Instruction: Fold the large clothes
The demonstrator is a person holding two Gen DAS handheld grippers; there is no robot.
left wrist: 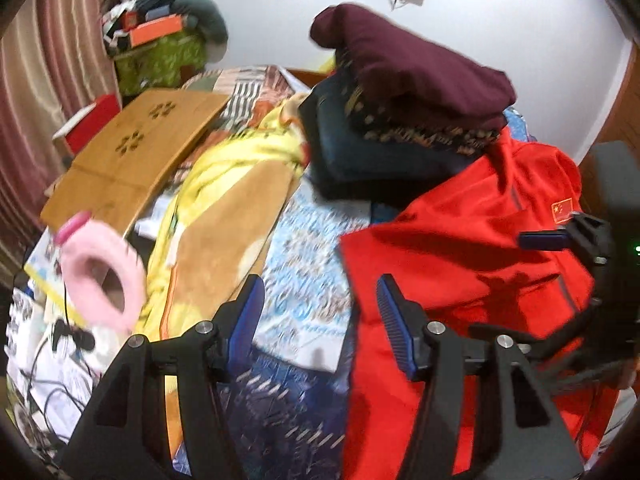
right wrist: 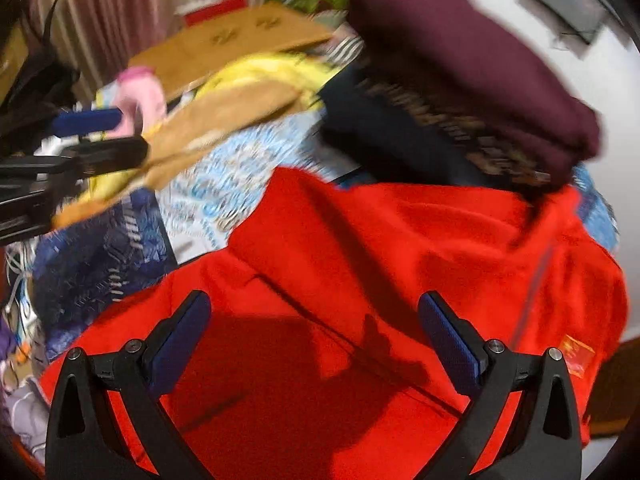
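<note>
Red jacket (right wrist: 360,280): on bed (left wrist: 308,280), rumpled, partly folded at best. Folded stack (left wrist: 408,92) behind, apparently done. Left gripper (left wrist: 320,320), right gripper (right wrist: 316,344): both spread, holding nothing, above jacket. Folding remains.

Home bedroom: patterned bedspread (left wrist: 308,264), folded clothes stack (left wrist: 404,112), striped curtain (left wrist: 48,60), cluttered shelf (left wrist: 156,12).

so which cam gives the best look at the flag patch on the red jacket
The left wrist view: the flag patch is sharp, its stars readable, on the red jacket. The right wrist view shows it only blurred, near the edge.
</note>
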